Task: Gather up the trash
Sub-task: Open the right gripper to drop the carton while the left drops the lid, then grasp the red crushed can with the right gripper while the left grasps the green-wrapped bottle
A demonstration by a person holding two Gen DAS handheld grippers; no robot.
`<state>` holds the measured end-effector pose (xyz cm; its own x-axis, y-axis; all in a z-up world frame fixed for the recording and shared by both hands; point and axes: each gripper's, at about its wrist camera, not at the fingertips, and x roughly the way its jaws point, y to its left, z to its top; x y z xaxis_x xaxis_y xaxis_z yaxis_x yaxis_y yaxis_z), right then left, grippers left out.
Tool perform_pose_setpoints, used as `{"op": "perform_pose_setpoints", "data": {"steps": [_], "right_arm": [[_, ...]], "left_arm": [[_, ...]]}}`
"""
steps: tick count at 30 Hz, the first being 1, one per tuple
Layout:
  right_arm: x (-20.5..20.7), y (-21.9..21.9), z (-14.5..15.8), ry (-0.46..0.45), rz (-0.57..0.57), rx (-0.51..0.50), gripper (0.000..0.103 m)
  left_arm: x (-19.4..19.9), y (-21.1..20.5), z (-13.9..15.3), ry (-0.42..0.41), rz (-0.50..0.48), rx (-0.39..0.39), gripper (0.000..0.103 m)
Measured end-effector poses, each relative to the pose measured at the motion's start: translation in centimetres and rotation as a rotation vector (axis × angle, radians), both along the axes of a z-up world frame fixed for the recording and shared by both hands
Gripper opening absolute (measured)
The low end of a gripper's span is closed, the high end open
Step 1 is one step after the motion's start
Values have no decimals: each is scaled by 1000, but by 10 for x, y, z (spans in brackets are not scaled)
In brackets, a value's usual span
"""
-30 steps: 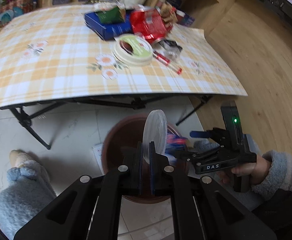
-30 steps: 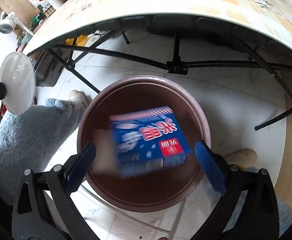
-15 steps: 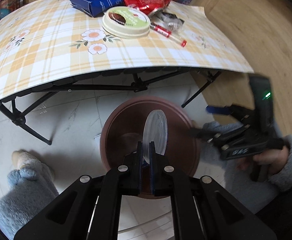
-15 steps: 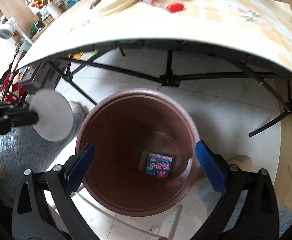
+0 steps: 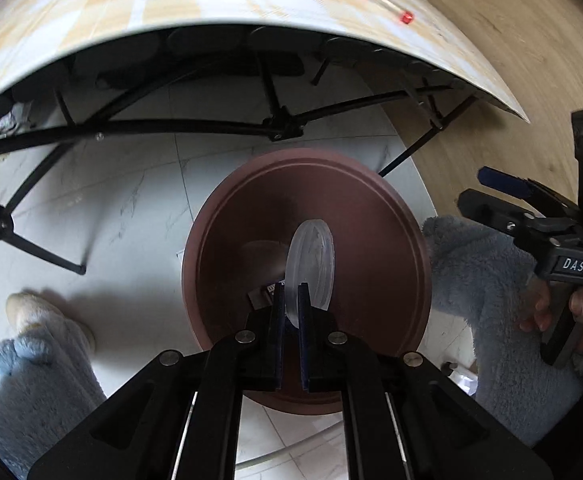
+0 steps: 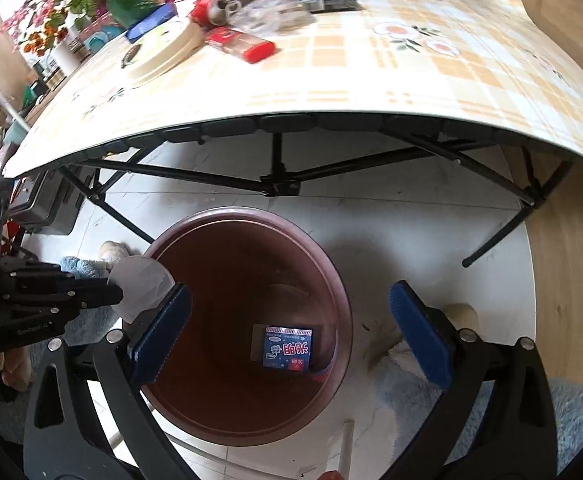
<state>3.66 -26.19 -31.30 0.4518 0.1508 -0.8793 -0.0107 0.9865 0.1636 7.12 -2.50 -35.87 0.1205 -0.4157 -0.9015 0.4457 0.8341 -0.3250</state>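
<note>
My left gripper (image 5: pixel 290 304) is shut on a clear plastic lid (image 5: pixel 310 264), held on edge over the brown bin (image 5: pixel 387 240) on the floor. The lid also shows in the right wrist view (image 6: pixel 141 288), at the bin's left rim (image 6: pixel 251 214). My right gripper (image 6: pixel 289 332) is open and empty above the bin. A blue box (image 6: pixel 287 348) lies at the bin's bottom. More trash sits on the table: a red can (image 6: pixel 219 0), a cream round lid (image 6: pixel 163 52), a red packet (image 6: pixel 243 44) and clear wrappers (image 6: pixel 275 10).
The folding table (image 6: pixel 451 92) with a checked cloth stands just beyond the bin, its black legs (image 6: pixel 279 184) close behind it. The person's slippered feet (image 5: pixel 39 320) flank the bin. Wooden floor (image 5: pixel 511 40) lies to the right.
The blue box left my right gripper and fell to the bin's bottom. My left gripper has moved lower and closer over the bin with the lid. My right gripper pulled back to the right.
</note>
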Motion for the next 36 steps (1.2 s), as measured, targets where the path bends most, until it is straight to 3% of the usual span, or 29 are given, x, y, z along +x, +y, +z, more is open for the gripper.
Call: {"op": "perform_pose_setpoints", "data": {"steps": [17,19,21,26,30,36], "right_arm": [[-1,11,0,1,32,-26,97],[-2,10,1,0,25,-20,97],[-2,8,1,-2,19,-16,97],[-1,5,3,-14,16,3,97],[0,3,8,-34,11,28,97],[-1,-7,23,-97,-13,81,98]], "left_arm": [[-11,-12,1,-37,-69,47,8],[-10,-11,2,-42,-60,48,15],[-10,-9,6,-62,-46,52,45],[-13,-2,25,-144,-13,4,65],[-13,6,37,-201,37,-5,77],[-10,26,62,-300,140,-58,82]]}}
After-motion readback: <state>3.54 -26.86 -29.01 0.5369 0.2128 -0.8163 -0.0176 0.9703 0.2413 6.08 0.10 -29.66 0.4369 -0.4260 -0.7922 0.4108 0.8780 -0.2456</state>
